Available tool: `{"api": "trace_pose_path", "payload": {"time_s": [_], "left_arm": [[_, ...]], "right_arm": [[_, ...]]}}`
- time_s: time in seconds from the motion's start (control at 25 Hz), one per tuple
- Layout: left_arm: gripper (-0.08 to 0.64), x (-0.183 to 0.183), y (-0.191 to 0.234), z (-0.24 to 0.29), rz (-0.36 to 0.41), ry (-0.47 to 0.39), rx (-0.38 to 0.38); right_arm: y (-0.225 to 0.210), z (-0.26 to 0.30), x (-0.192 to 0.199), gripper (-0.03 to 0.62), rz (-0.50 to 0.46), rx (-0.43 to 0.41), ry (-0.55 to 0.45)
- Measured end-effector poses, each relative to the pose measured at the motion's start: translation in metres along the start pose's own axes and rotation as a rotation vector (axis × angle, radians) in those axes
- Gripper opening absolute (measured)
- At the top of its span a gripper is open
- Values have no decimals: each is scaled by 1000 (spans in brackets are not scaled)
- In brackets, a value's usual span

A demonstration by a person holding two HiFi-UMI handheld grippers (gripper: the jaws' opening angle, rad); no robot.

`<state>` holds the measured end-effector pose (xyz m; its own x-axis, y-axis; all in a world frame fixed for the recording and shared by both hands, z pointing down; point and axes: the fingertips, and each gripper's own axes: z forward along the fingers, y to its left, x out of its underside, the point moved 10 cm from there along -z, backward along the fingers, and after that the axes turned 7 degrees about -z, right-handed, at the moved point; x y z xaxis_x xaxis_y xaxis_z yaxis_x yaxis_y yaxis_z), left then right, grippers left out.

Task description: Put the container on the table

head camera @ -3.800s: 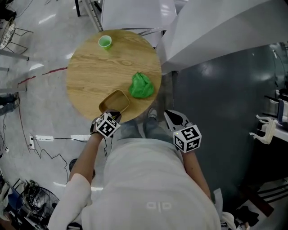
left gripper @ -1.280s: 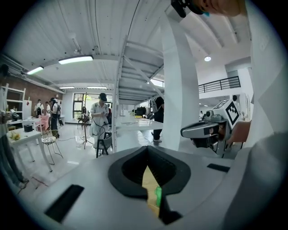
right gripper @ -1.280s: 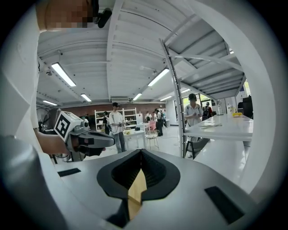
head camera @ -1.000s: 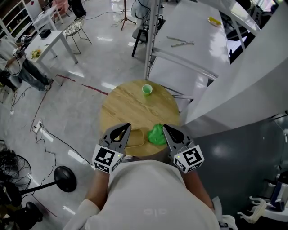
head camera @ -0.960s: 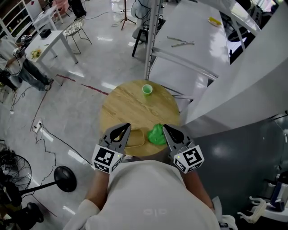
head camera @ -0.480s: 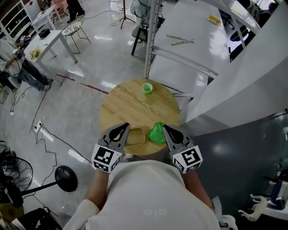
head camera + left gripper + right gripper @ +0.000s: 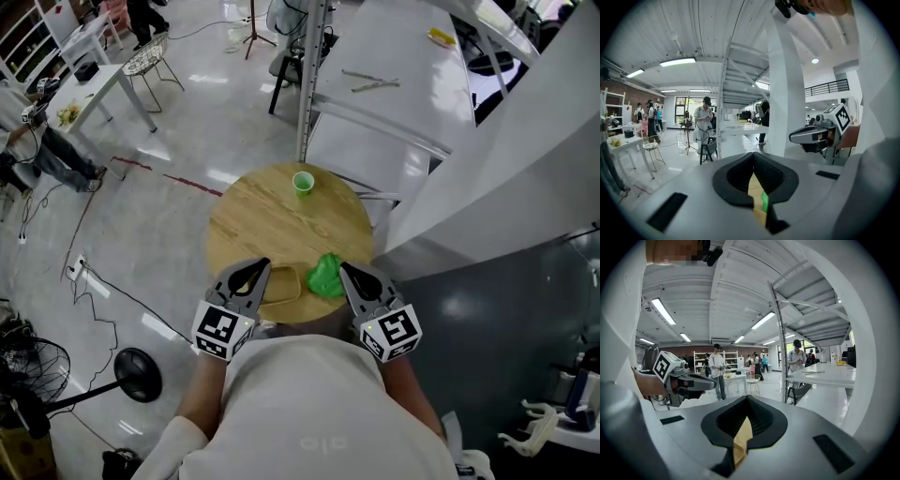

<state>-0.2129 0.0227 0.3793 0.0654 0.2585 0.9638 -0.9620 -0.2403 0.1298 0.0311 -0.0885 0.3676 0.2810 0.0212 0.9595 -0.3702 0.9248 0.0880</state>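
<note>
A tan oblong container (image 7: 283,284) rests on the round wooden table (image 7: 272,220) near its front edge. Right of it lies a crumpled green bag (image 7: 325,276). A small green cup (image 7: 302,182) stands at the table's far edge. My left gripper (image 7: 251,270) is held above the front edge, just left of the container, shut and empty. Just right of the green bag, my right gripper (image 7: 352,273) is also shut and empty. In the left gripper view the jaws (image 7: 753,157) meet, with a sliver of table showing through. The right gripper view shows its jaws (image 7: 746,399) together too.
A white steel post (image 7: 306,84) and a white staircase structure (image 7: 450,122) rise behind and to the right of the table. A white desk (image 7: 89,70) with a wire chair (image 7: 150,56) stands far left. Cables (image 7: 103,281) and a fan base (image 7: 136,366) lie on the floor at left. People stand in the background.
3.8 s ago my left gripper was down at the container on the table edge; now both grippers are raised and level. Over the last second only the view shifted slightly.
</note>
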Motion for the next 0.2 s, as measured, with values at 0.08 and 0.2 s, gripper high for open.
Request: {"api": "trace_pose_path", "payload": {"time_s": [0.08,0.2], "left_arm": [[17,0,-1,1,0,4,1],[17,0,-3,4,1,11,4]], "right_arm": [[-1,0,0,26,2,1,1],[-3,0,1,26,3,0,2]]}}
